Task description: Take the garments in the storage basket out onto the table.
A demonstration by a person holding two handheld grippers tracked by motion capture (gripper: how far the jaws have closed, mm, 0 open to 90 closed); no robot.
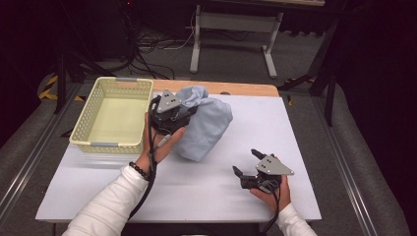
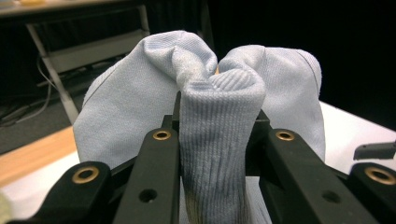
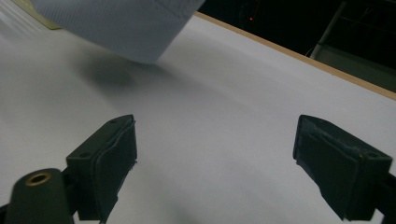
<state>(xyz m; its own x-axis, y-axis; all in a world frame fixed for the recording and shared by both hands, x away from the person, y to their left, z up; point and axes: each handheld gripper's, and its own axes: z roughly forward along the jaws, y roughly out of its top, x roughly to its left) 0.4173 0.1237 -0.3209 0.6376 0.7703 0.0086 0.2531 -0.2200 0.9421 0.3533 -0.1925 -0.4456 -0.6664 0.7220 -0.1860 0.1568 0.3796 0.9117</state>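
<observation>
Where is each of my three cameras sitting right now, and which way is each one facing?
High view: above the person's side, facing forward and down on the white table, basket, both forearms and grippers.
Left gripper view: on the left gripper, looking along its jaws, which pinch the light blue garment.
Right gripper view: on the right gripper, low over the tabletop, jaws open.
Shared: the garment and table show in all three.

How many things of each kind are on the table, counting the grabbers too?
Light blue cloth: 1
Cream basket: 1
Grippers: 2, the left gripper shut on the cloth, the right gripper open over the white table
Total: 4
</observation>
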